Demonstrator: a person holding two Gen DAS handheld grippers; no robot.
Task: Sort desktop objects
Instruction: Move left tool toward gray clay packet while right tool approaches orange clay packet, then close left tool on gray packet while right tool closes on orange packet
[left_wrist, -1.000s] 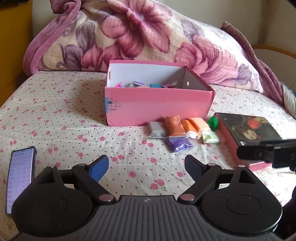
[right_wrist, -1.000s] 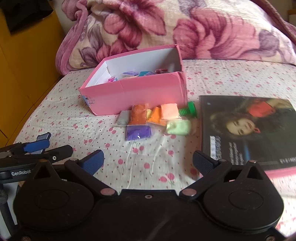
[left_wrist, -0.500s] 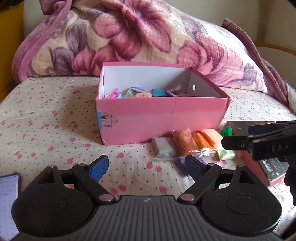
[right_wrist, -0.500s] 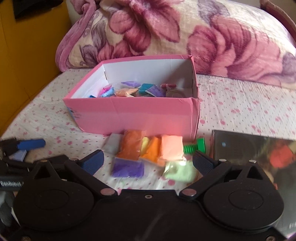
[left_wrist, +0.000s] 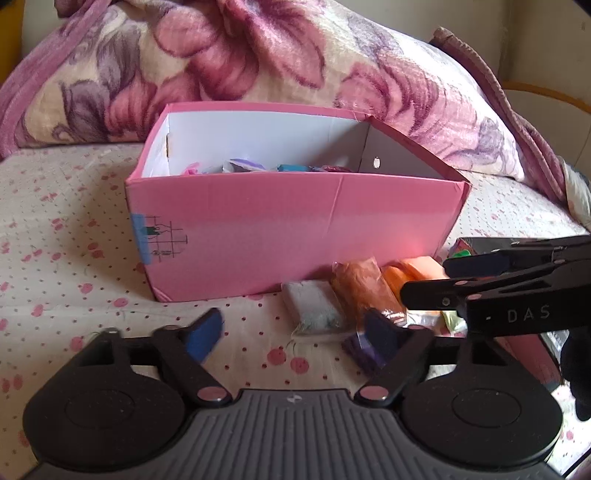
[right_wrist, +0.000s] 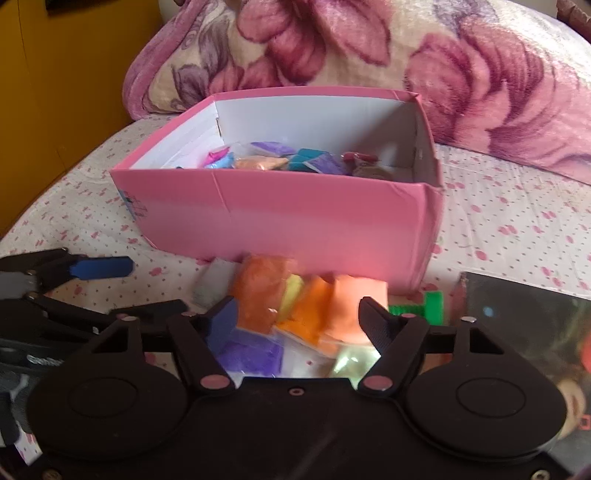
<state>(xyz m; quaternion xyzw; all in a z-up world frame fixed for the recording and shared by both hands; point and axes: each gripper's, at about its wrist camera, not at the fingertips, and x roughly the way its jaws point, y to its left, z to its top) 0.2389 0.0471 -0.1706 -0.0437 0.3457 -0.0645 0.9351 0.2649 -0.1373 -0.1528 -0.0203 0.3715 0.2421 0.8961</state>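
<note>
- We've got the pink box sitting mid-bed on the spotted sheet, open at the top, with several coloured packets already inside.
- Tight against the box's near wall, toward its right corner, lies the loose pile: a grey packet, a dark orange packet, a lighter orange packet, a peach packet, a purple packet and a pale green packet nearest us.
- Our right gripper hangs directly over that pile, jaws wide apart and holding nothing; the orange and peach packets lie right between its 2 fingers.
- Our left gripper is also spread and empty, pointed at the box wall, with the grey packet just ahead toward its right finger.
- The key relation: the pile lies straight ahead of and below the right gripper, touching distance, while for the left it sits off to the right. So we judge the right hand nearer for the next pick.
- The orange packets run lengthwise away from us toward the box, so jaws closing from side to side should span the short width.
- A green block sits at the pile's right edge, beside a dark book by the bed's right side.
- Watch it: the packets overlap, so we may pinch 2 together.
</note>
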